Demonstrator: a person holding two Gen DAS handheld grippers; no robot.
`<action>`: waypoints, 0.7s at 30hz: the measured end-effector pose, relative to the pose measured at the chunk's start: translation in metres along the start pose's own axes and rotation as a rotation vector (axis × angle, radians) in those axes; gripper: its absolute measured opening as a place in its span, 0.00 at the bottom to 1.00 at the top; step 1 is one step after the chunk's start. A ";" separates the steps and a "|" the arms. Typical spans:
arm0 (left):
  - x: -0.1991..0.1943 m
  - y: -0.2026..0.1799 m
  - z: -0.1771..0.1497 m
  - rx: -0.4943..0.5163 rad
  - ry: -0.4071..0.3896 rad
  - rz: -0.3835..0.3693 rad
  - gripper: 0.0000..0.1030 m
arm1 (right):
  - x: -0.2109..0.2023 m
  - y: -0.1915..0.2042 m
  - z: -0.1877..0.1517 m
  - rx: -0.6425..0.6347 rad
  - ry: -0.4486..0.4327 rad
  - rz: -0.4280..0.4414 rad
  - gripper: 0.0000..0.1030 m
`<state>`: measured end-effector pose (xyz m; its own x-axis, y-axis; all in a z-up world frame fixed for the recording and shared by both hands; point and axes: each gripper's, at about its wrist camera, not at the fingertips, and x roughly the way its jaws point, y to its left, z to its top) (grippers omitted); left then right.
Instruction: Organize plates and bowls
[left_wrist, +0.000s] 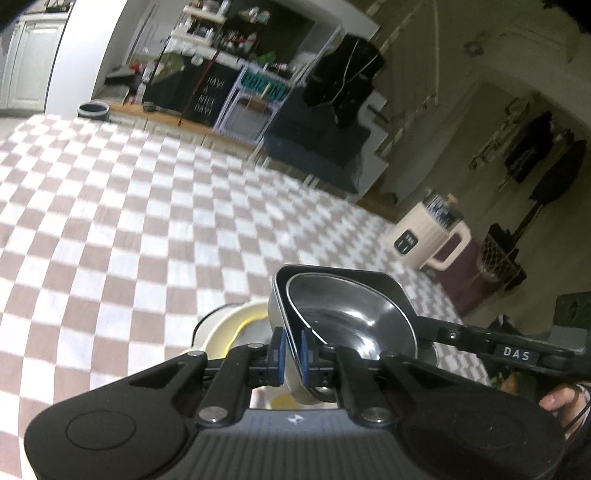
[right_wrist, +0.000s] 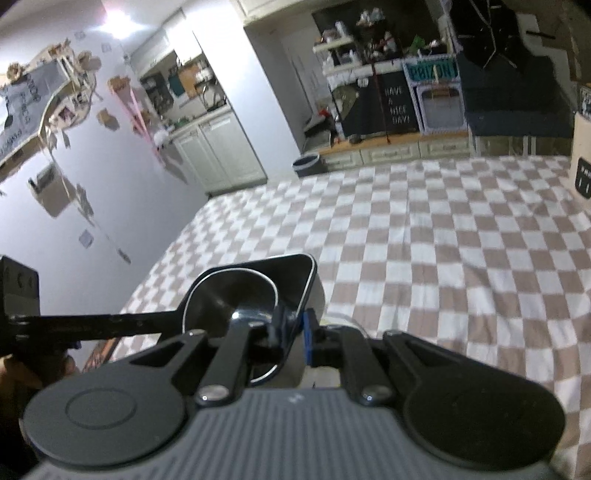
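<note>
Above the checkered cloth (left_wrist: 129, 221), both downward-tilted grippers (left_wrist: 290, 352) (right_wrist: 295, 332) pinch opposite rims of the dark bowl (left_wrist: 351, 314).

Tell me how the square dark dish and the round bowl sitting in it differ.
The dark square dish has flat walls and corners, while the round bowl is curved all round. The dish is matte black; the bowl is glossy and catches reflections. The dish is the outer, larger piece, with the bowl nested inside it. Both are dark, and both are carried together above the checkered cloth, with the left claw and right claw each pinching an edge.
</note>
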<state>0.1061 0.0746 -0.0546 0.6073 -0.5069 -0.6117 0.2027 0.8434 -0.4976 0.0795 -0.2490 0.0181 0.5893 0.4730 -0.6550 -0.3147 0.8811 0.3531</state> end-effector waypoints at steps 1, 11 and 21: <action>0.002 0.003 -0.001 -0.002 0.011 0.006 0.08 | 0.002 0.003 -0.003 -0.002 0.012 0.002 0.12; 0.013 0.009 -0.005 -0.004 0.055 0.035 0.08 | 0.021 0.007 -0.015 -0.004 0.138 -0.035 0.14; 0.028 0.011 -0.008 0.010 0.098 0.086 0.08 | 0.036 0.013 -0.023 -0.019 0.218 -0.087 0.14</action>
<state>0.1195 0.0682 -0.0826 0.5451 -0.4476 -0.7089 0.1612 0.8858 -0.4353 0.0801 -0.2206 -0.0163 0.4410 0.3828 -0.8117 -0.2845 0.9175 0.2781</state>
